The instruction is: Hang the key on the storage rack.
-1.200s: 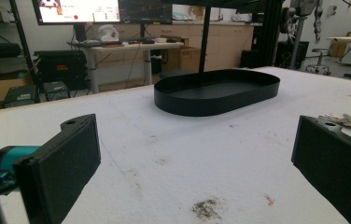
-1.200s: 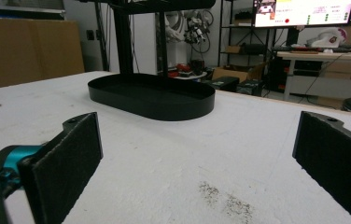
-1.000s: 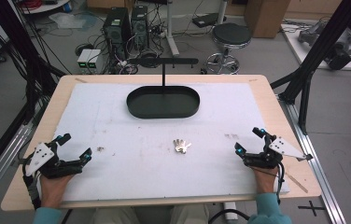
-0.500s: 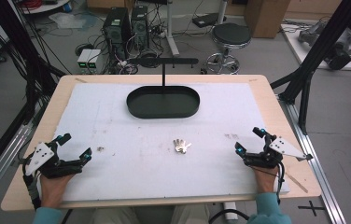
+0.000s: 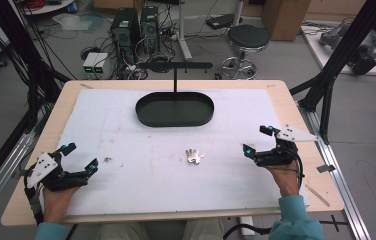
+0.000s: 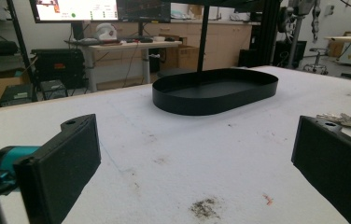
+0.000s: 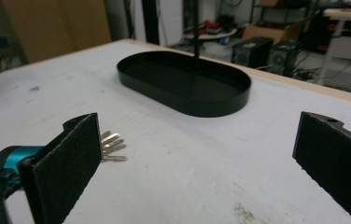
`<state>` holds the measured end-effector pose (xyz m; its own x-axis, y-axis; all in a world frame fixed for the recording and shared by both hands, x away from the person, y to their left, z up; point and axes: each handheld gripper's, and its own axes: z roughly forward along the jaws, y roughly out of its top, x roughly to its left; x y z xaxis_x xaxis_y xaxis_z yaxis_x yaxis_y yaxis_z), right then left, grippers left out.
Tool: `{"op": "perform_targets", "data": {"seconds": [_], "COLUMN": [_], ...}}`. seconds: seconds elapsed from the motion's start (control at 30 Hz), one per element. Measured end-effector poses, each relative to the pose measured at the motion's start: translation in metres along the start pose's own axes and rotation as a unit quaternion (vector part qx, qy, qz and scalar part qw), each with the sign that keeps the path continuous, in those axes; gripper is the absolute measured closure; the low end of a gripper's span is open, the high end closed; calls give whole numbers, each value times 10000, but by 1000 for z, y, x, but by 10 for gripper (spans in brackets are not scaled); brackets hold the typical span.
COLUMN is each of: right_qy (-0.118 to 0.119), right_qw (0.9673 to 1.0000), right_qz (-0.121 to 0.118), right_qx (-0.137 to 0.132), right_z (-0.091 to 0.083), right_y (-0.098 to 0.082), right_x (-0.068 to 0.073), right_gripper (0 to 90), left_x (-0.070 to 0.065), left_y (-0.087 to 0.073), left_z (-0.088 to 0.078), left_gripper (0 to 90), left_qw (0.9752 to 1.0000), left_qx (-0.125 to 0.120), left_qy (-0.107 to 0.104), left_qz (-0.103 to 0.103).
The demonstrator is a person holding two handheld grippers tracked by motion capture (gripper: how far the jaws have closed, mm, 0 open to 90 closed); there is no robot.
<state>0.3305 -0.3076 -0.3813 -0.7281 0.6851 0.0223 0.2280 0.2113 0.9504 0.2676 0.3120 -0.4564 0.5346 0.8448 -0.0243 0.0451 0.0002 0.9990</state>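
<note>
The desk (image 5: 296,107) is a pale wooden slab, almost wholly covered by a white mat (image 5: 126,130) that is scuffed and speckled with grey marks. A dark smudge (image 5: 108,160) sits at the left of the high view, just ahead of the left claw (image 5: 80,157); in the left gripper view the same smudge (image 6: 205,207) lies low in the frame between the jaws.

A black oval tray (image 5: 175,109) rests in the upper middle of the mat, with a thin black T-shaped post (image 5: 175,75) rising behind it. Below and slightly right of the tray, near the centre of the frame, lies a bunch of keys (image 5: 194,156), well apart from both claws. In the right gripper view the keys (image 7: 110,145) peek out just beside the left jaw.

The left claw, at the lower left of the high view, is released, its jaws spread wide with nothing between them. The right claw (image 5: 259,140), at the right edge of the mat, is likewise released and holds nothing. Each is carried by a hand in a teal sleeve (image 5: 296,225) coming in from the bottom.

Beyond the desk the grey floor is cluttered: two computer towers (image 5: 136,25) and tangled cables in the upper left, a round stool (image 5: 246,40) at the upper middle, a cardboard box (image 5: 281,12) at the top right.
</note>
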Motion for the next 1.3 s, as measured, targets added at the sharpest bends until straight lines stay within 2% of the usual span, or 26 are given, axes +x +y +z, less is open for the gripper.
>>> {"op": "perform_targets", "data": {"seconds": [0.03, 0.07, 0.1, 0.13, 0.17, 0.2, 0.23, 0.4, 0.43, 0.47, 0.53, 0.63, 0.7, 0.73, 0.77, 0.8, 0.83, 0.9, 0.93, 1.03, 1.07, 1.1, 1.2, 1.3], "right_qy": [0, 153, 244, 363, 363, 490, 490, 793, 793, 871, 892, 978, 1121, 1229, 1229, 1278, 1349, 1402, 1402, 1479, 1479, 1534, 1579, 1620], "right_qw": [10000, 9995, 9989, 9982, 9982, 9966, 9966, 9911, 9911, 9893, 9884, 9845, 9821, 9786, 9786, 9766, 9723, 9676, 9676, 9590, 9590, 9550, 9516, 9469], "right_qz": [0, -165, -232, -253, -253, -319, -319, -472, -472, -528, -544, -655, -670, -709, -709, -726, -752, -846, -846, -1037, -1037, -1091, -1101, -1184], "right_qx": [0, 225, 311, 403, 403, 578, 578, 955, 955, 1042, 1100, 1299, 1355, 1488, 1488, 1571, 1752, 1920, 1920, 2182, 2182, 2291, 2394, 2514], "right_z": [0, 6, 10, 14, 14, 21, 21, 44, 44, 51, 54, 65, 72, 79, 79, 82, 89, 95, 95, 107, 107, 112, 117, 123], "right_y": [0, 12, 17, 21, 21, 29, 29, 47, 47, 51, 53, 57, 58, 58, 58, 58, 57, 56, 56, 55, 55, 54, 53, 52], "right_x": [0, 5, 7, 9, 9, 13, 13, 24, 24, 27, 29, 35, 39, 42, 42, 44, 48, 52, 52, 59, 59, 61, 63, 66], "right_gripper": [6, 6, 6, 7, 7, 7, 7, 7, 7, 7, 7, 7, 7, 7, 7, 7, 7, 7, 7, 7, 7, 7, 7, 7], "left_x": [0, 0, 0, 0, 0, 0, 0, 0, 0, 0, 0, 0, 0, 0, 0, 0, 0, 0, 0, 0, 0, 0, 0, 0], "left_y": [0, 0, 0, 0, 0, 0, 0, 0, 0, 0, 0, 0, 0, 0, 0, 0, 0, 0, 0, 0, 0, 0, 0, 0], "left_z": [0, 0, 0, 0, 0, 0, 0, 0, 0, 0, 0, 0, 0, 0, 0, 0, 0, 0, 0, 0, 0, 0, 0, 0], "left_gripper": [17, 17, 17, 17, 17, 17, 17, 17, 17, 17, 17, 17, 17, 17, 17, 17, 17, 18, 18, 18, 18, 18, 17, 17], "left_qw": [10000, 10000, 10000, 10000, 10000, 10000, 10000, 10000, 10000, 10000, 10000, 10000, 10000, 10000, 10000, 10000, 10000, 10000, 10000, 10000, 10000, 10000, 10000, 10000], "left_qx": [-1, 1, -1, -1, -2, 5, 3, 1, 8, 4, 5, 8, 3, 6, 3, 0, 1, 5, 3, 2, 2, 0, 2, 0], "left_qy": [-4, -1, -7, -11, -13, -13, -11, -14, -15, -13, -14, -14, -20, -22, -21, -16, -21, -23, -18, -23, -23, -22, -24, -25], "left_qz": [3, 0, 1, -1, -3, -4, -5, -5, -9, -12, -12, -9, -11, -3, -1, -4, 1, -3, -11, -5, -2, -5, -1, 0]}}
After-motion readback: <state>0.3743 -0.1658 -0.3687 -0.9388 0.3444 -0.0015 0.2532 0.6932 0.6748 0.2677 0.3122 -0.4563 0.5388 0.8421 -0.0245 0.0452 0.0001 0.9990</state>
